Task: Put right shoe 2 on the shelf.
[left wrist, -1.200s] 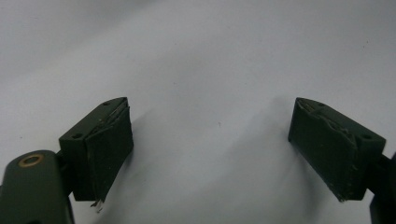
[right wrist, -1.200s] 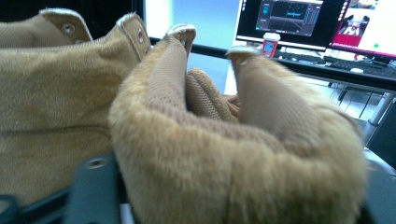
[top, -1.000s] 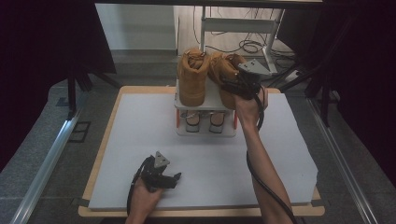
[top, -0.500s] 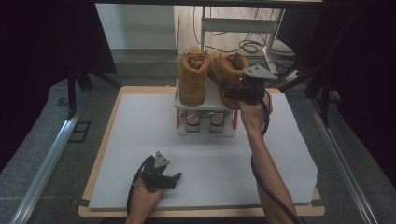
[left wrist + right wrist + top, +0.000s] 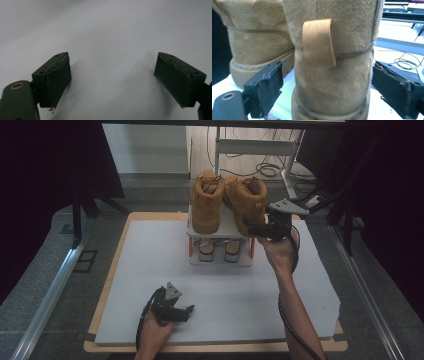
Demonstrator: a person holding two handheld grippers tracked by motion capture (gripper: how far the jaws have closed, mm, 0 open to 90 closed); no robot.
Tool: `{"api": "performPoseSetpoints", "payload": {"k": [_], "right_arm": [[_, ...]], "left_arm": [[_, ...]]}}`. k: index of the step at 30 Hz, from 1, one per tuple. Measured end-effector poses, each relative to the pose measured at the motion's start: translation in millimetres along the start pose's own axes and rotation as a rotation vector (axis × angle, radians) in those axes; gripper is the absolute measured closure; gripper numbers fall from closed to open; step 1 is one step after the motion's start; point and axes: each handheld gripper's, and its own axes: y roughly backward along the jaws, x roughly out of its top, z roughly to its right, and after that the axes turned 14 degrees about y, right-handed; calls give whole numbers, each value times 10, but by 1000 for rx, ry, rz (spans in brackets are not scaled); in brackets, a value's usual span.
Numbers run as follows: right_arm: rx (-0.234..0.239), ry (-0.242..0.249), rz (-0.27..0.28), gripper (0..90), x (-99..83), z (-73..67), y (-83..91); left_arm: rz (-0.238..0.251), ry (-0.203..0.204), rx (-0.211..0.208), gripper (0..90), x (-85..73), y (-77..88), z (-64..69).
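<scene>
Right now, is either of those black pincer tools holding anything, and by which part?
Nothing is held. The right gripper has its open jaws either side of the tan suede boot's heel, not pressing it. The left gripper is open over the white table mat.

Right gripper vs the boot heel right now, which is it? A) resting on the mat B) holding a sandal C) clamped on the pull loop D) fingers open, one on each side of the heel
D: in the right gripper view, the right gripper has its fingers spread on either side of the right boot's heel, with gaps showing between them and the suede.

boot [image 5: 332, 82]: matt napped suede | pull loop [image 5: 318, 42]: woven cloth
</scene>
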Motion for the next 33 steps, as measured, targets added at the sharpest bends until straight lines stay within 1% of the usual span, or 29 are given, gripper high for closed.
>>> {"api": "performPoseSetpoints", "payload": {"k": [3,4,5,6,8,10,12,13,15,16,17,18,19,20,24,25,26,28,30,33], "right_arm": [[10,2,-26,152,-25,-10,50],[12,1,-36,179,-39,-11,65],[13,6,-39,211,-56,-9,84],[17,9,-38,260,-77,-6,107],[28,1,-34,324,-123,8,157],[40,-5,-42,386,-168,25,198],[28,-2,-35,470,-204,38,251],[28,-2,-35,470,-204,38,251],[30,10,-46,548,-245,54,313],[29,18,-48,572,-259,56,331],[29,18,-48,572,-259,56,331],[26,16,-47,629,-282,64,365],[26,16,-47,629,-282,64,365],[32,14,-47,662,-301,72,390],[37,25,-56,741,-335,71,415],[37,25,-56,741,-335,71,415],[36,38,-60,792,-353,63,426],[28,54,-62,836,-374,52,439],[21,66,-65,871,-395,40,449],[32,75,-79,895,-426,29,445]], "left_arm": [[-1,-2,0,138,0,1,-1],[-2,-2,0,138,1,1,-1],[-1,-2,0,138,0,1,-1],[-1,-2,1,138,0,1,-1],[-2,-2,1,138,1,1,-1],[-2,-3,1,138,1,1,-1],[-3,-3,1,138,1,2,-1],[-3,-3,1,138,1,2,-1],[-3,-3,1,138,1,2,0],[-3,-3,2,138,1,2,0],[-3,-3,2,138,1,2,0],[-4,-3,2,138,1,3,0],[-4,-3,2,138,1,3,0],[-4,-3,2,138,1,3,0],[-4,-2,2,138,1,3,0],[-4,-2,2,138,1,3,0],[-4,0,1,138,1,3,1],[-4,0,1,138,0,3,1],[-4,1,1,138,0,3,1],[-4,1,1,138,1,3,1]]}}
